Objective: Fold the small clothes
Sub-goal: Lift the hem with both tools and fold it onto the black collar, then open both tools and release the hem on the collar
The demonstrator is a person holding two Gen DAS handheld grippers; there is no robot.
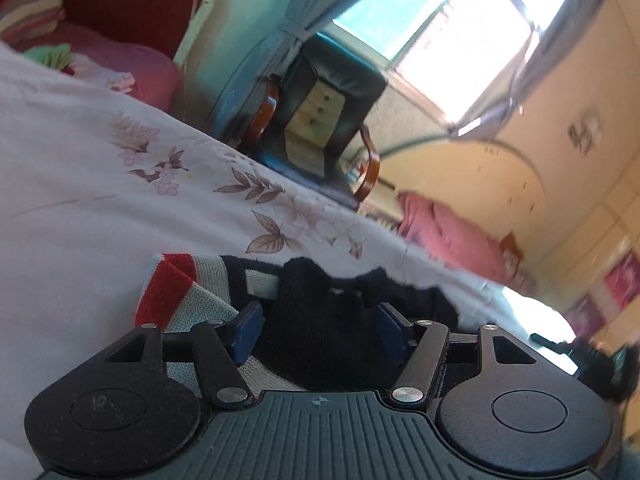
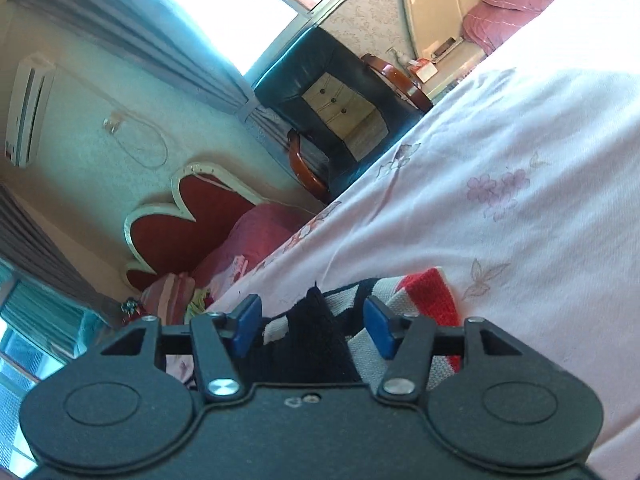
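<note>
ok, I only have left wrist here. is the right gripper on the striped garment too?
Observer: The right gripper is right over it, jaws apart. A black peak of the striped garment stands between the pads, but I see no pinch.
Operator: which end is on that side?
Observer: The red stripe lies just past the right-hand pad in that view, flat on the floral bedsheet.
Operator: anything else close to it?
Observer: Only a heap of pink and striped laundry, further up the bed near the headboard.
</note>
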